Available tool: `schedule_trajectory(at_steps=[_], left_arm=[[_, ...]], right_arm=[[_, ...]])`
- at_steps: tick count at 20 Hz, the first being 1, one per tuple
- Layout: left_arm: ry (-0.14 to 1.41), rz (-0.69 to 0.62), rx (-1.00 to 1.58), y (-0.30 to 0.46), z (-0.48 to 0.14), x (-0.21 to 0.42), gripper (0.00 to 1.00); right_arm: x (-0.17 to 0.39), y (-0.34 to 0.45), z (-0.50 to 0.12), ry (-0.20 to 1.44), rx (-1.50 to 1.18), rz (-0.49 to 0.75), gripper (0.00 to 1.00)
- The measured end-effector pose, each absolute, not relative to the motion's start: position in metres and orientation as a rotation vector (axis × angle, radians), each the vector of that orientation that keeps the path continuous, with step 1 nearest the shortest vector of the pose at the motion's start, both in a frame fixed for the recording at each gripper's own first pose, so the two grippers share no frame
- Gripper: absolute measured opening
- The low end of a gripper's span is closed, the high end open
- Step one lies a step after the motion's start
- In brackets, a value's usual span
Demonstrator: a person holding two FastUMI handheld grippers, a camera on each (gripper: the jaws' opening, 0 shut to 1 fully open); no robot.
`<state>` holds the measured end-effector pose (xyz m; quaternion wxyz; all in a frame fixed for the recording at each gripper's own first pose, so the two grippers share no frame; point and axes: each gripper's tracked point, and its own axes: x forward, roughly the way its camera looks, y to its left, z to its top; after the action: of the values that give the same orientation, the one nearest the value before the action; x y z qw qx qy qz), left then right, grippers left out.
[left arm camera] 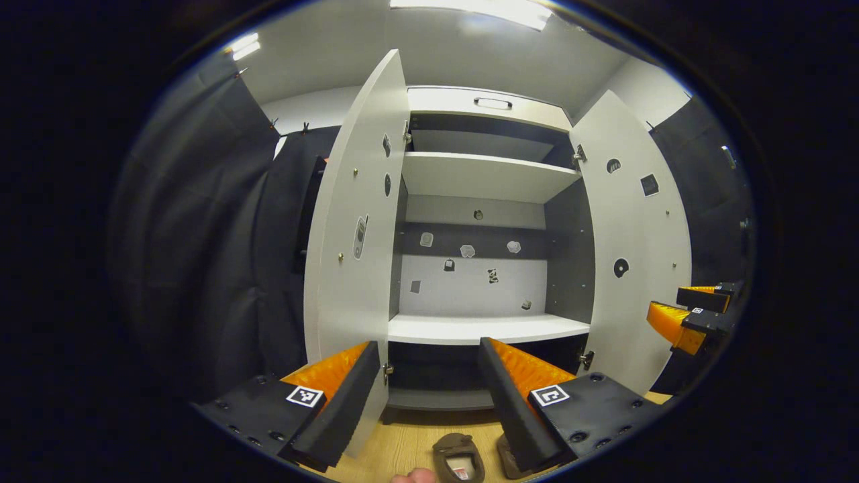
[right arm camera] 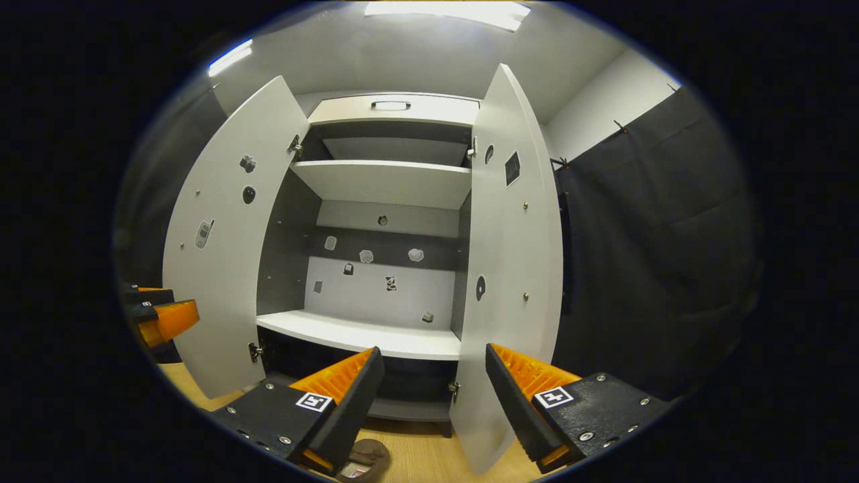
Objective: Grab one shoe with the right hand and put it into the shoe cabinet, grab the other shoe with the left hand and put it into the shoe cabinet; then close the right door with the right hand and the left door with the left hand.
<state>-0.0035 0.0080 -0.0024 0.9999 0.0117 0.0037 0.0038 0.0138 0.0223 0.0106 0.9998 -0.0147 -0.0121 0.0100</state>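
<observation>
In the left gripper view the left tool [left arm camera: 424, 396] hangs low with its fingers wide apart, holding nothing. Just beyond them two brown shoes lie on the wooden floor [left arm camera: 409, 436] — one shoe [left arm camera: 458, 457] between the fingers, the other shoe [left arm camera: 508, 457] partly hidden behind the right finger. In the right gripper view the right tool [right arm camera: 433, 402] is spread apart too and empty. Farther off stands the shoe cabinet [left arm camera: 480, 178], left door [left arm camera: 352, 221] and right door [left arm camera: 634, 235] both swung open — its shelves bare.
</observation>
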Motion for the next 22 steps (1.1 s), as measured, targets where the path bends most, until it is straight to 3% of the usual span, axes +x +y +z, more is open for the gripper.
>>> schedule_trajectory(at_steps=[4, 5, 8, 14, 22], left_arm=[[0.007, 0.013, 0.023, 0.011, -0.002, -0.005, 0.96], [0.008, 0.014, 0.023, 0.012, -0.003, -0.005, 0.96], [0.01, 0.021, 0.021, 0.015, -0.004, -0.007, 0.96], [0.014, 0.041, 0.013, 0.023, -0.006, -0.008, 0.96], [0.033, 0.061, 0.008, 0.03, -0.015, -0.006, 0.96]], right_arm=[[0.029, 0.035, -0.003, 0.0, -0.056, 0.038, 0.94], [0.034, 0.039, -0.008, 0.007, -0.059, 0.045, 0.89], [0.047, 0.05, -0.036, 0.056, -0.056, 0.059, 0.94], [0.059, 0.072, -0.141, 0.265, -0.034, 0.093, 0.94], [0.019, 0.101, -0.281, 0.583, -0.06, 0.163, 0.94]])
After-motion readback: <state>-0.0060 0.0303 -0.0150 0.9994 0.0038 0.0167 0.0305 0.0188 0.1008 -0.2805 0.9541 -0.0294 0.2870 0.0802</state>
